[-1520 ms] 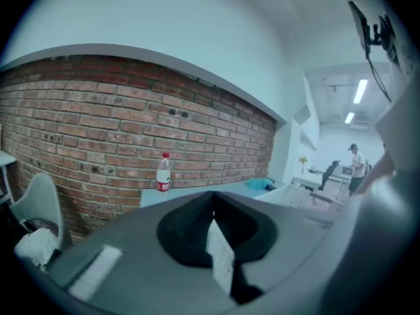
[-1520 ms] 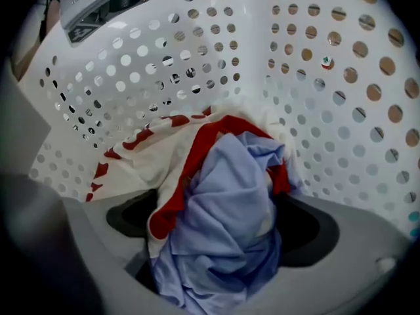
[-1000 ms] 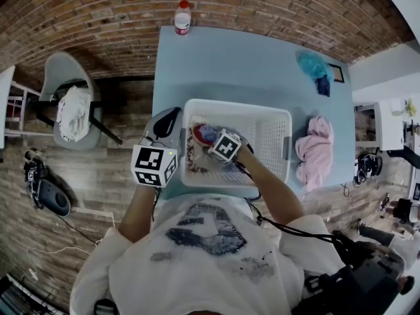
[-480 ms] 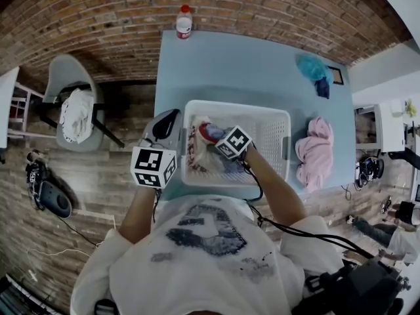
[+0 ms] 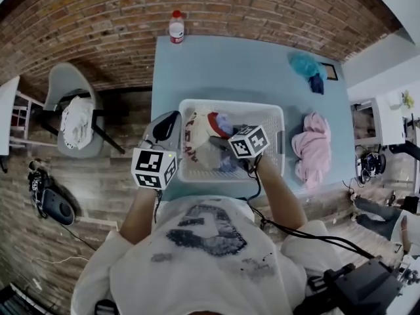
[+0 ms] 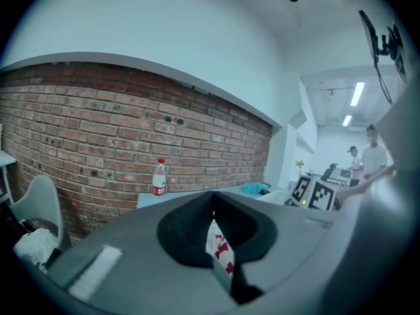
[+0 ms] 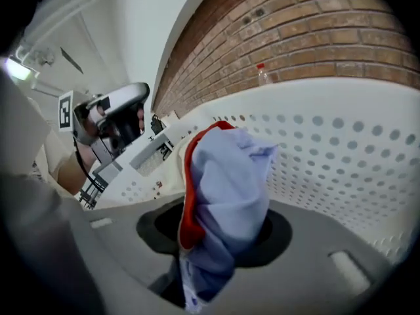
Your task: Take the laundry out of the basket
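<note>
A white perforated laundry basket (image 5: 270, 112) stands on the light blue table (image 5: 230, 64). My right gripper (image 5: 225, 138) is inside it, shut on a light blue and red garment (image 5: 218, 123) that it holds above the basket floor. In the right gripper view the garment (image 7: 226, 202) bunches up out of the jaws in front of the basket wall (image 7: 341, 149). My left gripper (image 5: 165, 131) stays at the basket's left rim, shut on a corner of a white cloth with red print (image 6: 220, 254). That cloth (image 5: 192, 140) drapes down the basket's left side.
A pink heap of laundry (image 5: 314, 149) lies on the table to the right of the basket, and a teal and dark blue cloth (image 5: 308, 67) sits at the far right corner. A bottle (image 5: 176, 26) stands at the table's far edge. A chair with a white cloth (image 5: 75, 120) is on the left.
My right gripper has moved to the right and upward in the basket, and the blue and red garment has come up with it. The left gripper has stayed in place.
</note>
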Motion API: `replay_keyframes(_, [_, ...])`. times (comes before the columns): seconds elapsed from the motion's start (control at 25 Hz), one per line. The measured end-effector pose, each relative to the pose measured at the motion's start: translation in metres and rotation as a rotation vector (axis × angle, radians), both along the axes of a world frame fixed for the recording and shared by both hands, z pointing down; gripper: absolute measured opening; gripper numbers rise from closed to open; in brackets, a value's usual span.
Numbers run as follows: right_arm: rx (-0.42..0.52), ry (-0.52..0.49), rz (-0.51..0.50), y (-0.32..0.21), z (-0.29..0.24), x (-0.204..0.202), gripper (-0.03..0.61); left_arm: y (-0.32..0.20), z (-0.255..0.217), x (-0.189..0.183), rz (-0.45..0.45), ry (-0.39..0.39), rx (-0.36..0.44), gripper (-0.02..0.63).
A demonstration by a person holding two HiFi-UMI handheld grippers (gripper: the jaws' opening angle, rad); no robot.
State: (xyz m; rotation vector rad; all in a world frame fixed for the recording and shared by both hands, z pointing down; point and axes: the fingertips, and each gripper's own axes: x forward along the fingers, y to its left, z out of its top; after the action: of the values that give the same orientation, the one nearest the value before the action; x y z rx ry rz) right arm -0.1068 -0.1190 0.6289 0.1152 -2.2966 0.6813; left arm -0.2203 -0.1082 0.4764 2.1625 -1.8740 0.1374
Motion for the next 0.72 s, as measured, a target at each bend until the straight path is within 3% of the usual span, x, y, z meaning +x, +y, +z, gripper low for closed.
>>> replay_keyframes(0.72, [0.055, -0.374, 0.472, -0.022, -0.147, 0.058, 0.176, 0.016, -0.026, 0.035, 0.041, -0.036, 0.046, -0.008])
